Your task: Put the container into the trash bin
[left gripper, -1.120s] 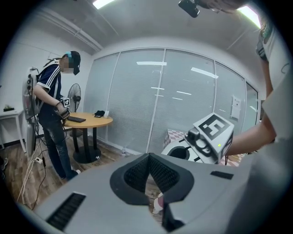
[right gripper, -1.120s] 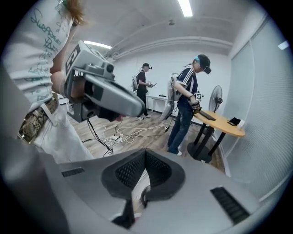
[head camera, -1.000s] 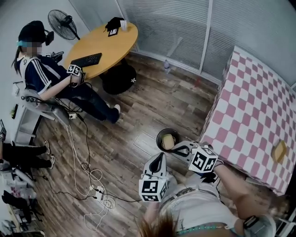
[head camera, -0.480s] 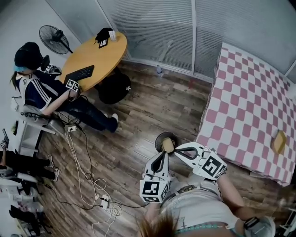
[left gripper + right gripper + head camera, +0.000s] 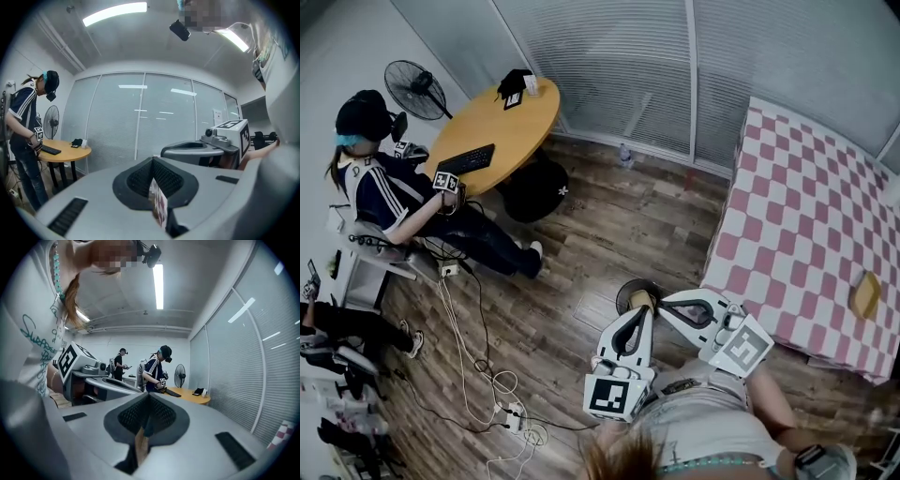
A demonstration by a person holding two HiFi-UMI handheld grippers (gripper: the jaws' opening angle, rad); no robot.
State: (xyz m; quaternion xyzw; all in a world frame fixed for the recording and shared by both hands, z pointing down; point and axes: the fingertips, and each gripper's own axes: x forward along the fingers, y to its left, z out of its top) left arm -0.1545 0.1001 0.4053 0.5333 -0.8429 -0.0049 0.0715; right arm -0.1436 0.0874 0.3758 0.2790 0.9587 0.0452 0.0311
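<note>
A small dark trash bin (image 5: 628,291) stands on the wood floor beside the table's corner. A yellowish container (image 5: 642,300) lies inside it, partly hidden by my grippers. Both grippers hang side by side above the bin, clear of it. The left gripper (image 5: 644,313) is shut and empty; in the left gripper view its pads (image 5: 140,176) meet with only a thin slit between them. The right gripper (image 5: 664,301) is also shut, its jaws (image 5: 149,399) closed on nothing. Both point roughly level.
A table with a pink checked cloth (image 5: 806,234) stands at the right, with a tan object (image 5: 865,293) near its edge. A seated person (image 5: 403,202) is at a round wooden table (image 5: 502,117) far left. Cables and a power strip (image 5: 511,412) lie on the floor.
Both grippers have risen from the bin toward the camera and tilted up to about level. The container stays in the bin.
</note>
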